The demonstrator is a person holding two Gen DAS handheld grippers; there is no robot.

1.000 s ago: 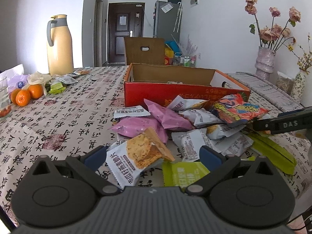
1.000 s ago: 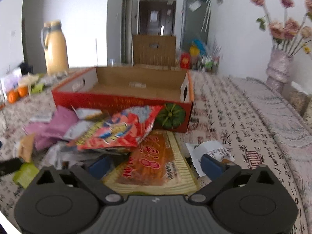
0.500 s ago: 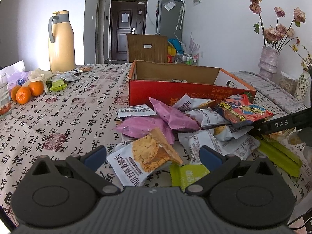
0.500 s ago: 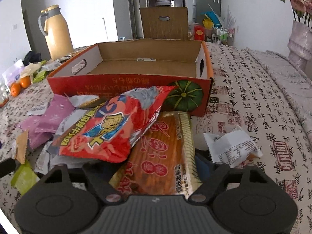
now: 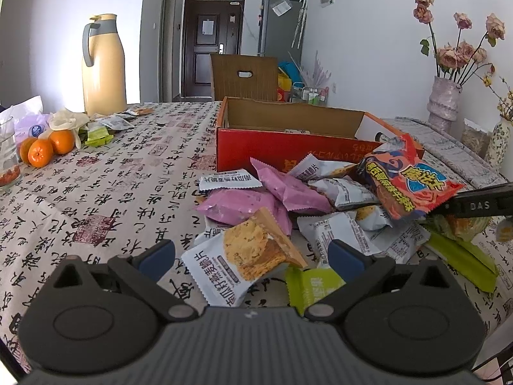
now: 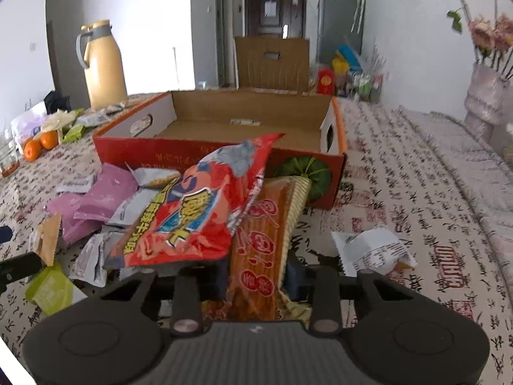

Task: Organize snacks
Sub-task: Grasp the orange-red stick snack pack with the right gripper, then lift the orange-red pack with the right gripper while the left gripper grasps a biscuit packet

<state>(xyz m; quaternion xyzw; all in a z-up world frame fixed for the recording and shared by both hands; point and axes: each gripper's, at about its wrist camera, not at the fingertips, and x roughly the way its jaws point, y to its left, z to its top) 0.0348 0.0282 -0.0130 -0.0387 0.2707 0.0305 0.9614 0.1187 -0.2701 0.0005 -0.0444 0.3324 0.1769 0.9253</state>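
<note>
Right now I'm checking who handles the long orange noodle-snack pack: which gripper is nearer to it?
Right. The right gripper is shut on the orange noodle-snack pack. The left gripper sits open across the pile, around a white cracker packet.

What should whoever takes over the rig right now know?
Right claw: shut on the orange pack, with the red bag resting on it.
Left claw: open, holding nothing, biscuit pack between its fingers.
Box: no snacks visible inside.
Pile: on the table in front of the box.
Left: box the held pack, then the rest.
</note>
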